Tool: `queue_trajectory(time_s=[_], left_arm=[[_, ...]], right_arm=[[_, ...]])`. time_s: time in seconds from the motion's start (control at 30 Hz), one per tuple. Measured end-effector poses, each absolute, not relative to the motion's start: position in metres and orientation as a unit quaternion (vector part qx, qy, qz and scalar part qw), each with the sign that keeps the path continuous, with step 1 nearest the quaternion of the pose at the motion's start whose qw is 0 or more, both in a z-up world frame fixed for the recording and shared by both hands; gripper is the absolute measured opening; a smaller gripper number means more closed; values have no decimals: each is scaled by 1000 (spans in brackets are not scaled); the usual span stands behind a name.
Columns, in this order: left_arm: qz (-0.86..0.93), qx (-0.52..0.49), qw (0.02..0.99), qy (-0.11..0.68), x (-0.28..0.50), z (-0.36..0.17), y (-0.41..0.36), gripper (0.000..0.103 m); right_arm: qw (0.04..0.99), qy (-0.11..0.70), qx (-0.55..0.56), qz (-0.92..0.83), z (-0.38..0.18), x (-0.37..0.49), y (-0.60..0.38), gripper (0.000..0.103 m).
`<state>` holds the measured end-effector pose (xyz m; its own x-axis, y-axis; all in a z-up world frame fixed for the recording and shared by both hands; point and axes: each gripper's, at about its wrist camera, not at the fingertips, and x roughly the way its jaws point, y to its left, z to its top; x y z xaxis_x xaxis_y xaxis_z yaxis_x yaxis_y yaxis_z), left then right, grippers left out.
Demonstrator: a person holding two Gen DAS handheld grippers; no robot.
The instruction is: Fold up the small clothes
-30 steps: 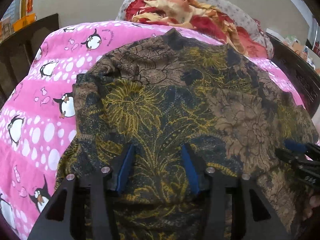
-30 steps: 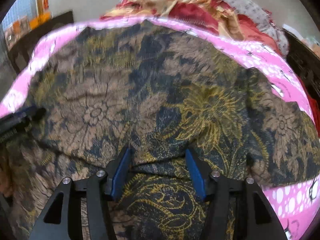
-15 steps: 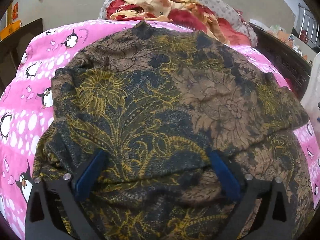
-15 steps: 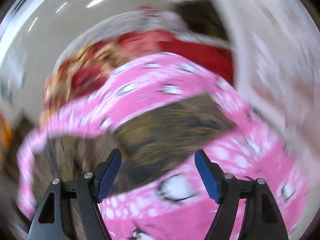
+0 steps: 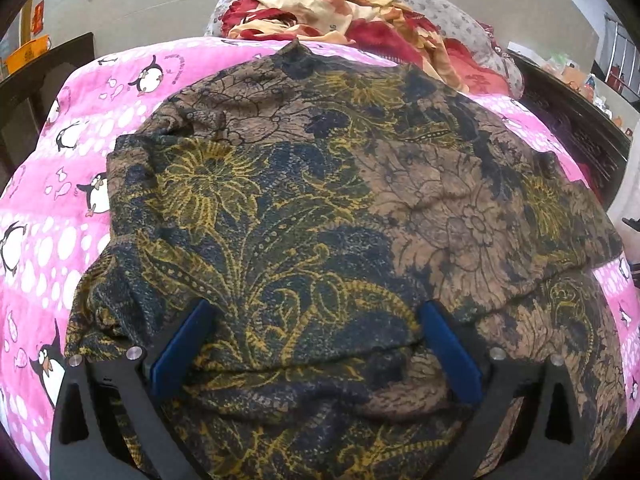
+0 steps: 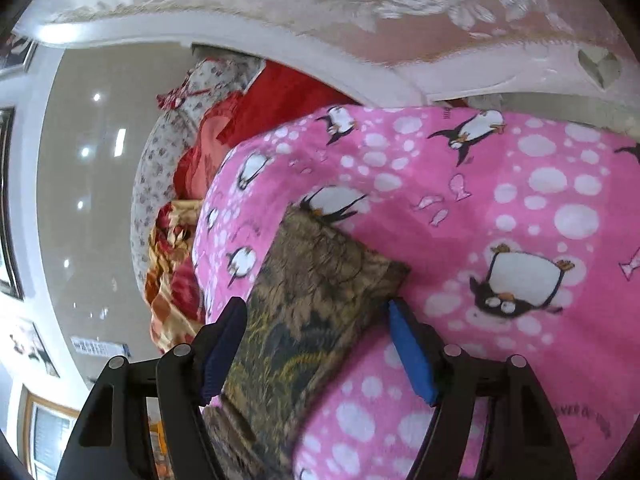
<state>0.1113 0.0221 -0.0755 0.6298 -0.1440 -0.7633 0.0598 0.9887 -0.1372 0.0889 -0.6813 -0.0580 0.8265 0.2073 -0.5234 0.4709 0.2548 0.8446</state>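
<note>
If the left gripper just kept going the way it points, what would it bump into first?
Most likely the brown floral garment spread on the pink penguin blanket; the open left gripper already hangs just above it.

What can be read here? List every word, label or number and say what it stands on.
Nothing reads for sure.
Curved lettering on the pink blanket: too small.
Characters on the red wall sign: blurred.
Marks on the orange box: too small.
Letters on the red and cream cloth: cut off by folds.

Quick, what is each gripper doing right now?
Left gripper: wide open over the brown cloth, gripping nothing.
Right gripper: open, jaws closing, cloth corner between them, not pinched.
</note>
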Motion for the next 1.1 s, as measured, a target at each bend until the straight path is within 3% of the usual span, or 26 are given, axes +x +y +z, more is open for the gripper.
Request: queue_trajectory(time_s=[0.13,0.2,0.23,0.3,0.37,0.5,0.67,0.8,0.93,1.1], left_arm=[[-57,-50,901,427,111,-76,22,103],[-57,-49,901,427,111,-76,22,103],[-57,-49,901,427,111,-76,22,103],[-57,-50,901,427,111,-76,22,103],[-57,-50,901,427,111,-76,22,103],[-58,-51,901,427,111,-76,22,103],[-59,-54,901,425,111,-76,23,103],[-60,-56,902,425,111,-76,24,103],[-59,-53,901,427,111,-75,24,103],[-52,-68,907,413,107,-46,36,103]], right_arm=[[757,271,587,-96,-59,101,-675,77],[769,272,572,-91,-57,103,-672,56],[769,282,565,-97,-59,104,-671,51],[769,302,551,-119,-61,102,-671,21],[775,306,537,-130,-55,101,-671,6],[828,264,478,-128,4,97,-659,6],[907,182,366,-102,132,88,-621,6],[937,157,311,-33,199,93,-570,6],[944,203,249,70,213,125,-478,6],[920,276,207,185,170,165,-339,6]])
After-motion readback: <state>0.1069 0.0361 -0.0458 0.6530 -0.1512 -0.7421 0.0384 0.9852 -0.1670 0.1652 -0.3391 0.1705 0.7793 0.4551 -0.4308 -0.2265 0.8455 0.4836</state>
